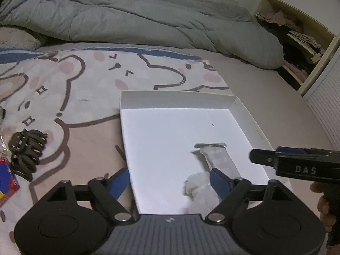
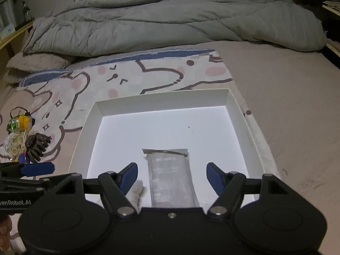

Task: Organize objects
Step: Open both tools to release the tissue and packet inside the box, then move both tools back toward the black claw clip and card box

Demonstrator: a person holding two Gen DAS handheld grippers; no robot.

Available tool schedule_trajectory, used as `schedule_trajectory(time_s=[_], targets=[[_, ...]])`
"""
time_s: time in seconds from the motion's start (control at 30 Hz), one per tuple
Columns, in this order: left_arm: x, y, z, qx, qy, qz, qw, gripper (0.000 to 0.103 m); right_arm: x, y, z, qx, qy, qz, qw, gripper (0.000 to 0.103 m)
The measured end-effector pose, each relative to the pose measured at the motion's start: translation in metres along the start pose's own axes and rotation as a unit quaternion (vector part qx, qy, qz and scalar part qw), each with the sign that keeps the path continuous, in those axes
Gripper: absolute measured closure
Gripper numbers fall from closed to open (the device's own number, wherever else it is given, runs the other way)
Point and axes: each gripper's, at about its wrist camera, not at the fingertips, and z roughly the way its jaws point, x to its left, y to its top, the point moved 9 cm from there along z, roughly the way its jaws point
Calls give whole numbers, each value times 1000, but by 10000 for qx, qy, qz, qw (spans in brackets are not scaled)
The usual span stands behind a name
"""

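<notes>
A shallow white box (image 1: 176, 99) (image 2: 163, 103) lies open on the bed. Inside it lie a grey foil packet (image 1: 221, 159) (image 2: 171, 178) and a white fluffy lump (image 1: 199, 186) (image 2: 136, 191) beside it. My left gripper (image 1: 170, 180) is open and empty over the box's near left corner. My right gripper (image 2: 172, 174) is open and empty, its fingers on either side of the packet and above it. The right gripper also shows at the right edge of the left wrist view (image 1: 263, 158). A black hair claw (image 1: 26, 150) (image 2: 37, 145) lies on the blanket left of the box.
A cartoon-bear blanket (image 1: 85, 85) (image 2: 127, 78) covers the bed under the box. A rumpled grey duvet (image 1: 138, 17) (image 2: 170, 19) lies behind. A red and blue carton (image 1: 6, 178), a yellow-green toy (image 2: 20, 123) and a pale netted bundle (image 2: 13, 142) sit at the left. Open shelves (image 1: 297, 42) stand at right.
</notes>
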Motion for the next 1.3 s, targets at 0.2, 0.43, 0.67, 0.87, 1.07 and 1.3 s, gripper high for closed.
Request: schedule_trajectory(time_s=[0.2, 0.43, 0.67, 0.87, 1.07, 1.3], targets=[[7, 4, -5, -35, 130, 0, 9999, 3, -9, 1, -8, -71, -223, 70, 9997, 21], [15, 8, -10, -123, 310, 29, 9994, 0, -19, 2, -17, -218, -352, 135, 9991, 0], [22, 12, -12, -119, 415, 28, 9991, 0, -24, -2, -16, -183, -449, 87, 9988, 0], [27, 16, -15, -191, 563, 79, 9982, 0, -26, -2, -18, -214, -471, 35, 9987, 0], [36, 22, -23, -273, 617, 29, 9977, 0, -22, 1, -19, -243, -431, 51, 9988, 0], [62, 31, -42, -395, 756, -64, 9963, 0, -5, 10, -17, -298, -340, -22, 9990, 0]])
